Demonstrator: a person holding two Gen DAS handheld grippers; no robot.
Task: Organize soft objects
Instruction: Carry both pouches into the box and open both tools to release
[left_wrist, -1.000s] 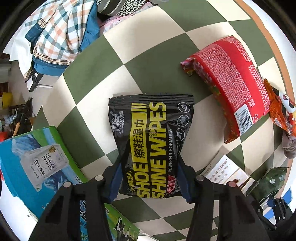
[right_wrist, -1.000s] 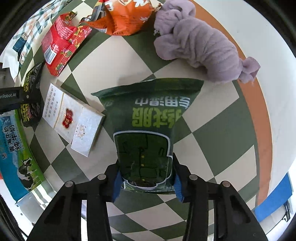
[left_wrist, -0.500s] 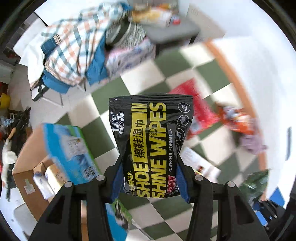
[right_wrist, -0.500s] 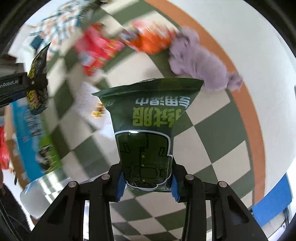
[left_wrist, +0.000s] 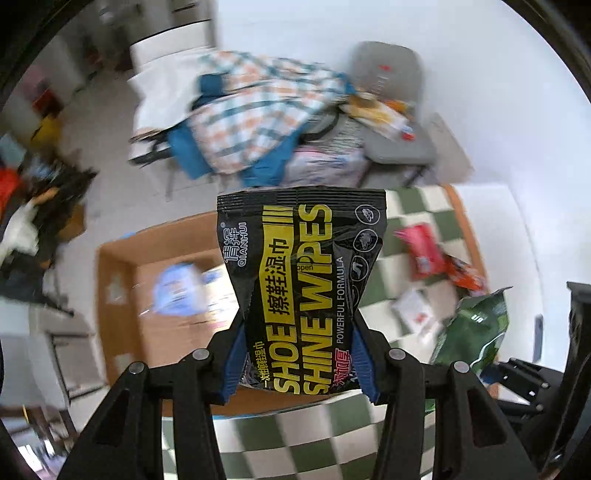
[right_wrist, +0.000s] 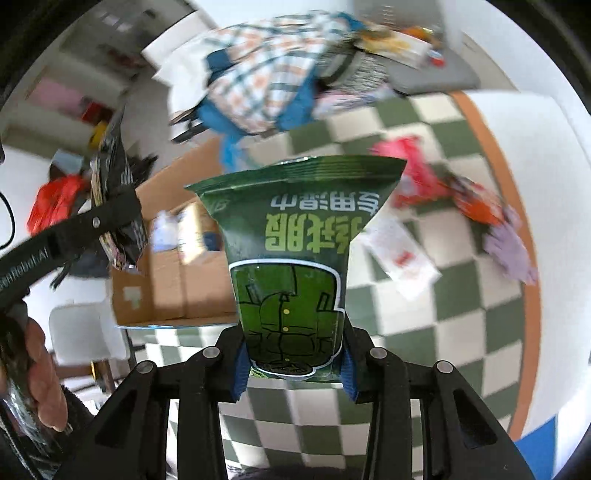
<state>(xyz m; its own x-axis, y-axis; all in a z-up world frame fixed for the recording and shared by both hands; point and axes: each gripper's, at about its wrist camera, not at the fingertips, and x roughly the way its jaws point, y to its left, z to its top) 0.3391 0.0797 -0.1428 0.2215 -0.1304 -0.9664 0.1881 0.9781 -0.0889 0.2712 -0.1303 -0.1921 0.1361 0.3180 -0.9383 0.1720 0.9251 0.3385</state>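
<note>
My left gripper (left_wrist: 299, 363) is shut on a black shoe shine wipes pack (left_wrist: 303, 280) and holds it in the air over an open cardboard box (left_wrist: 122, 266). My right gripper (right_wrist: 293, 363) is shut on a green wipes pack (right_wrist: 295, 258), lifted above the green and white checkered table (right_wrist: 461, 302). The green pack also shows at the right of the left wrist view (left_wrist: 472, 328). The black pack shows edge-on at the left of the right wrist view (right_wrist: 114, 206). The cardboard box (right_wrist: 170, 288) stands beyond the table's left edge with blurred packs inside.
On the table lie a red pack (right_wrist: 410, 170), an orange pack (right_wrist: 476, 206), a purple cloth (right_wrist: 509, 247) and a white booklet (right_wrist: 402, 258). A pile of checked clothing (left_wrist: 255, 110) and a grey chair (left_wrist: 391, 110) stand behind. The views are motion-blurred.
Both grippers have lifted their packs off the table and swung left toward the cardboard box, which has come into view. Both stay shut.
</note>
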